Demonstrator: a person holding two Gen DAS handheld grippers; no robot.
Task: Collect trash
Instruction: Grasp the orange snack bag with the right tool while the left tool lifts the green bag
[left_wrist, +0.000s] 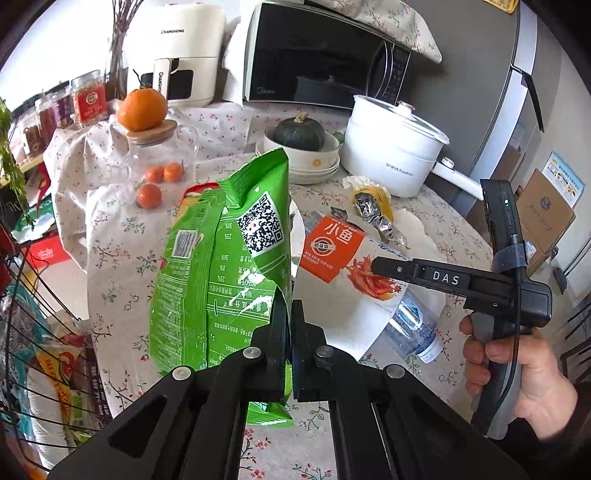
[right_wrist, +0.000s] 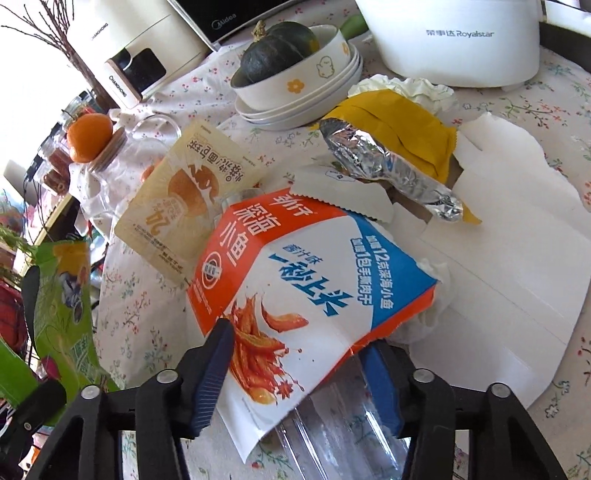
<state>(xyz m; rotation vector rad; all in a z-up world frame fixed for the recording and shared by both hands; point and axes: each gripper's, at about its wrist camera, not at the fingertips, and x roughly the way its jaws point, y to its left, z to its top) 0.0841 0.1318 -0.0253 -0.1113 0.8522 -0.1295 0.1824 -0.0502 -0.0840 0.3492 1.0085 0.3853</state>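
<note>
My left gripper is shut on a green snack bag and holds it upright above the table; the bag also shows at the left of the right wrist view. My right gripper is open, its fingers either side of an orange, white and blue fish-snack bag that lies over a clear plastic bottle. In the left wrist view the right gripper reaches over that bag and bottle. A yellow and foil wrapper and a cream bread packet lie beyond.
A floral-cloth table holds stacked bowls with a dark squash, a white cooker, a microwave, an air fryer and a glass jar of oranges. A wire basket of wrappers stands at the left. White paper lies right.
</note>
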